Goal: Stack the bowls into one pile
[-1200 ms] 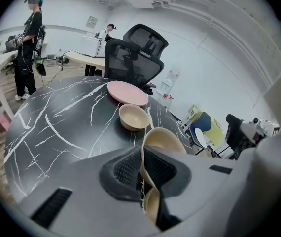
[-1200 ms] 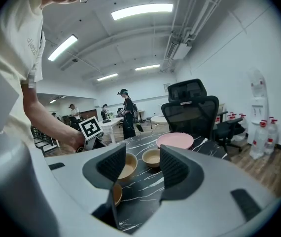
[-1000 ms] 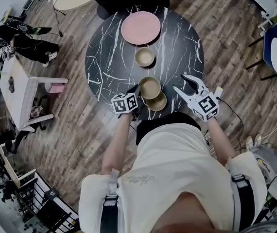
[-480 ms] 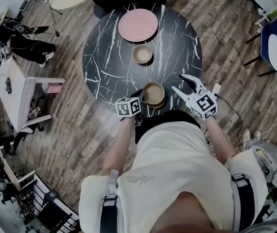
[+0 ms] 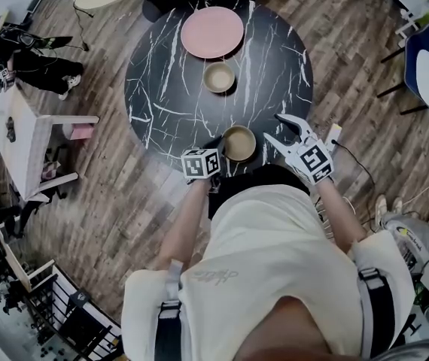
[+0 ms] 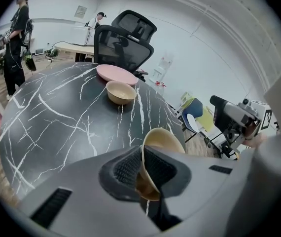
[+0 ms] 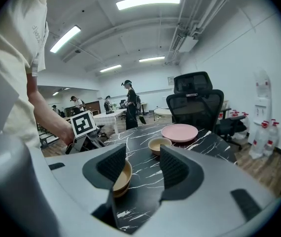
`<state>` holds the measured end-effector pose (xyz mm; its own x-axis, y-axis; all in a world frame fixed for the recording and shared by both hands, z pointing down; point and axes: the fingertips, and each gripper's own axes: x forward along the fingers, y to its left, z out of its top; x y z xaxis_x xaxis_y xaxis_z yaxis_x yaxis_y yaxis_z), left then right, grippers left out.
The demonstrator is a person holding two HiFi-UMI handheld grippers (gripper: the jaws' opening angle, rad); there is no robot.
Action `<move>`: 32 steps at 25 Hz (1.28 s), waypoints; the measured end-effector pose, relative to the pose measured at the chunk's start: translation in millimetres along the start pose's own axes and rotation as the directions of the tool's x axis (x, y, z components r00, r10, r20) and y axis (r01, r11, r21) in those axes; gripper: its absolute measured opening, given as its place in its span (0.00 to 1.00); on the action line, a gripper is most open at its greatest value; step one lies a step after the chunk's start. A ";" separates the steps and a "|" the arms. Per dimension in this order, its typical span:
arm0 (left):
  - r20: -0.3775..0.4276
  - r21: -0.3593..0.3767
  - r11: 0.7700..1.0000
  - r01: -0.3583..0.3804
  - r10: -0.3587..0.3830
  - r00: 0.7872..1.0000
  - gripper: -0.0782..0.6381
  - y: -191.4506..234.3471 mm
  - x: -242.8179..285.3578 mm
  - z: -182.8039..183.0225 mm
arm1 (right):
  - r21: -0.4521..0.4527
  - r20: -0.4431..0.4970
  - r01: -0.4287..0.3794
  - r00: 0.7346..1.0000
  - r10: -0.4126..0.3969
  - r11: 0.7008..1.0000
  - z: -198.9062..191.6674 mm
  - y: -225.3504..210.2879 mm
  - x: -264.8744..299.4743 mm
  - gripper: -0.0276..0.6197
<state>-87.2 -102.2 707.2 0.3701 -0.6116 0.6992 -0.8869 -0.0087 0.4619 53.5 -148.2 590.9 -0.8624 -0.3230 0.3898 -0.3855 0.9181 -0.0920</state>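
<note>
My left gripper (image 6: 142,168) is squeezed almost closed on the near rim of a tan bowl (image 6: 163,140), with 1 pad inside the wall and 1 outside. In the head view, that bowl sits at the near edge of the round black marble desk (image 5: 165,89), just in front of my body. The right gripper view shows it nested on a 2nd bowl (image 7: 120,190) of the same tan colour. The lower rim peeks out beneath the upper one, and I cannot tell whether the upper bowl is fully seated.

My right gripper (image 5: 277,129) hovers just to the right of this pair, near it but not touching. Its jaws are spread wide and hold nothing. Only bare desk shows through the gap, and the 2 nested bowls are partly hidden behind its left pad.

A 3rd bowl (image 5: 220,77) stands upright alone toward the middle of the desk, well apart from the pair. Just beyond it, near the far edge, lies a pink plate (image 5: 212,32), close to the 3rd bowl but with a strip of marble between them. A black office chair (image 6: 125,33) stands at the far side of the desk, on a wood-plank floor (image 5: 335,59).
</note>
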 end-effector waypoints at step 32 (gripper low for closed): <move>0.170 0.152 0.973 -0.174 0.148 0.974 0.20 14.9 -36.6 23.4 | -0.039 -0.034 -0.054 0.998 0.053 0.998 5.8 12.5 21.6 0.37</move>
<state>-120.5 -98.5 675.7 0.1822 -0.7319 0.6566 -0.9694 -0.0221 0.2444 28.1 -145.1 592.8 -0.8698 -0.2664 0.4152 -0.3255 0.9424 -0.0774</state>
